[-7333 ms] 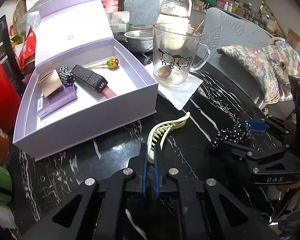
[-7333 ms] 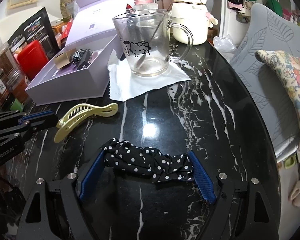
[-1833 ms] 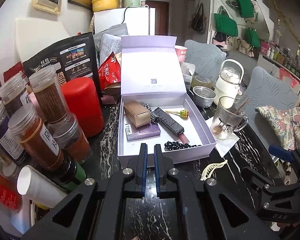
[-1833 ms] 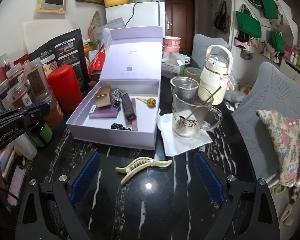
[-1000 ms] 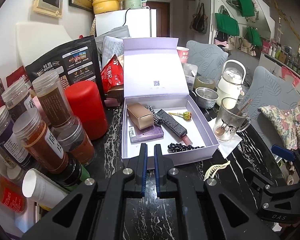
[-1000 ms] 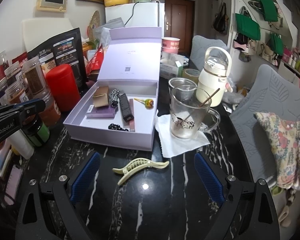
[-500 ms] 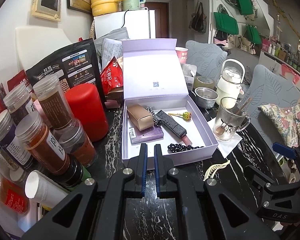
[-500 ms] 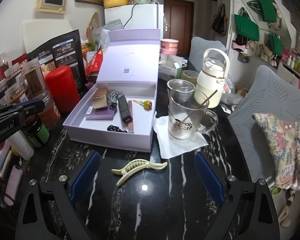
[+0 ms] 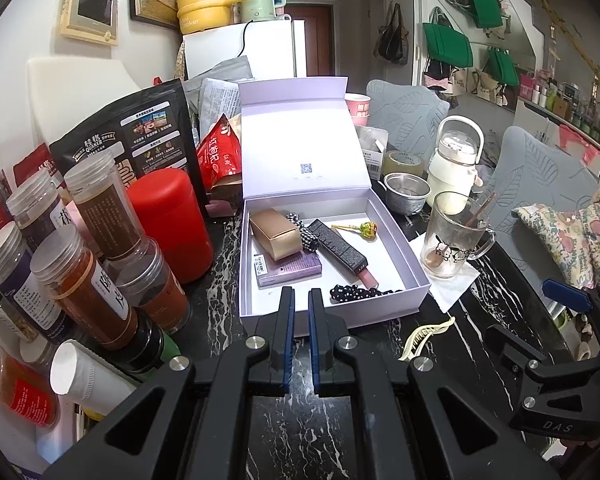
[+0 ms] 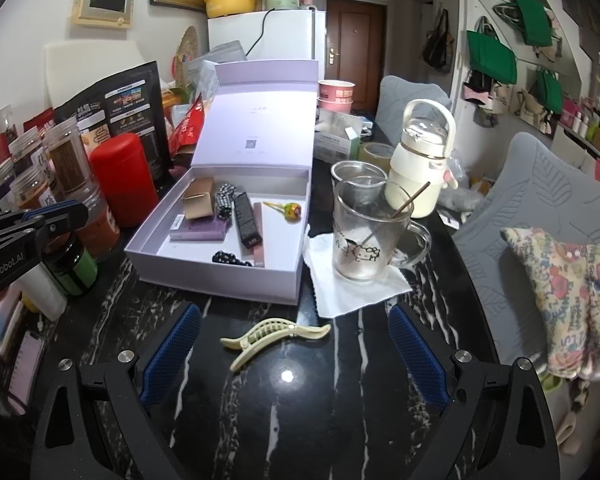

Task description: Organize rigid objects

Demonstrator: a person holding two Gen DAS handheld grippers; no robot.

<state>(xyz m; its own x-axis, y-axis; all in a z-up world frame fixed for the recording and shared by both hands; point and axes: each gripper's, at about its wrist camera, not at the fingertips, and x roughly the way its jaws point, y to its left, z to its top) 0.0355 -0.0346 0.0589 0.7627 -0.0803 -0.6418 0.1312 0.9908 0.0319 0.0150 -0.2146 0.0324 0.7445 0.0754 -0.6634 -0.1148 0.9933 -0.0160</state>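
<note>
An open lilac box holds a gold carton, a purple pack, a black tube, a lollipop and a polka-dot scrunchie. A cream hair claw clip lies on the black marble table in front of the box. My left gripper is shut and empty, held before the box's near wall. My right gripper is open and empty, with the clip lying between its fingers, ahead of them.
Spice jars and a red canister crowd the left. A glass Hello Kitty mug on a white napkin stands right of the box, a white kettle behind it. A floral cushion lies at the right edge.
The polka-dot scrunchie went from between my right fingers into the box. Both grippers pulled back and up; in the last second they barely moved.
</note>
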